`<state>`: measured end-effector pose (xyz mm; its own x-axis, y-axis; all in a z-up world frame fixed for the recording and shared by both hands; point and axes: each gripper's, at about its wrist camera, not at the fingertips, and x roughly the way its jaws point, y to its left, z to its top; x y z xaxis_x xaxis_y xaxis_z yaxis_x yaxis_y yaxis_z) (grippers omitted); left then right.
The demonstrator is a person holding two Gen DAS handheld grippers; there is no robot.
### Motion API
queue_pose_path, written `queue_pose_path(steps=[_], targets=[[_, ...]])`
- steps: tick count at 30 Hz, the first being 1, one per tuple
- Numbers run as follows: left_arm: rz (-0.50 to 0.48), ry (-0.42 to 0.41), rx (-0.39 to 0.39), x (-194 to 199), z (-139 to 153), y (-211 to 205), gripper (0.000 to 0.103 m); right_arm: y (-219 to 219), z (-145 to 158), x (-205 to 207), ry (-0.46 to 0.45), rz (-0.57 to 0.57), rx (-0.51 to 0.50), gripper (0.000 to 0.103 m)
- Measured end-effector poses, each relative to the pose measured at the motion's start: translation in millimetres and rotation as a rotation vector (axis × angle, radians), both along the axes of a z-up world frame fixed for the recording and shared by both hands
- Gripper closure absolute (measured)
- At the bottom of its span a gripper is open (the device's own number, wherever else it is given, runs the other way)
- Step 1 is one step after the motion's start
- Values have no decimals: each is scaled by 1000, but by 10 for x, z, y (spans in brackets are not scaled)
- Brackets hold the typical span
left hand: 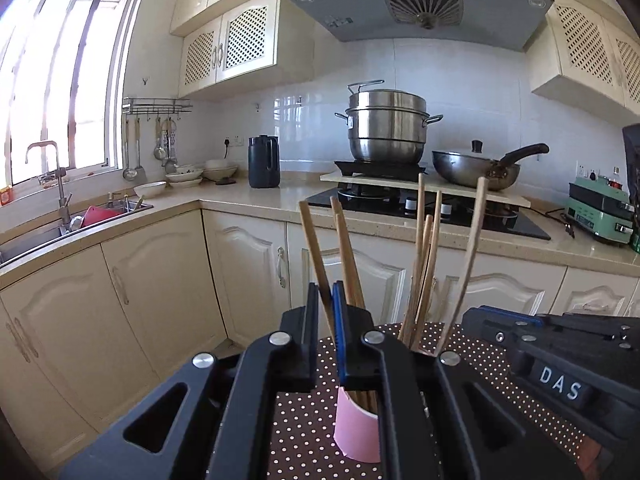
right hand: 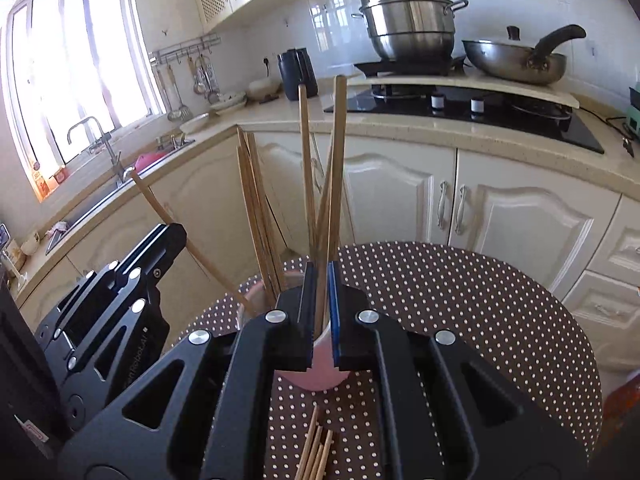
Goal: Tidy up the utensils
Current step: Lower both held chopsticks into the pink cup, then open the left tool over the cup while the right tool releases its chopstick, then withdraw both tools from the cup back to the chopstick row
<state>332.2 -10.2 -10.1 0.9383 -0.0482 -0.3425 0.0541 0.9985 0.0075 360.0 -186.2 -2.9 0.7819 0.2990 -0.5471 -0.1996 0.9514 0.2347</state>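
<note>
A pink cup [left hand: 356, 428] stands on a round brown polka-dot table [left hand: 492, 364] and holds several wooden chopsticks [left hand: 424, 264]. My left gripper [left hand: 326, 300] is shut on one chopstick [left hand: 314, 248] just above the cup. My right gripper [right hand: 320, 276] is shut on chopsticks [right hand: 336, 184] that stand in the pink cup [right hand: 320, 372]. Several more chopsticks [right hand: 316, 452] lie loose on the table [right hand: 480, 312] near me. The left gripper shows at the left in the right wrist view [right hand: 168, 236], holding its slanted chopstick [right hand: 152, 200].
Behind the table runs a cream kitchen counter [left hand: 248, 196] with a sink [left hand: 52, 232], a black kettle [left hand: 264, 162], a hob [left hand: 432, 208] with a steel steamer pot [left hand: 386, 128] and a wok [left hand: 476, 168]. Cupboard doors [right hand: 516, 216] stand close behind the table.
</note>
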Motion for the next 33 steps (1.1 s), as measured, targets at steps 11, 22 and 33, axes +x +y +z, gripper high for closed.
queue_pose_path(steps=[11, 22, 33], targets=[[-36, -4, -19, -319, 48, 66, 64, -204, 76, -373, -73, -40, -47, 36], [-76, -39, -23, -752, 125, 7, 47, -356, 118, -723, -100, -29, -32, 21], [-104, 8, -5, -1105, -152, -53, 39, -426, -169, -1072, -24, -29, -52, 10]])
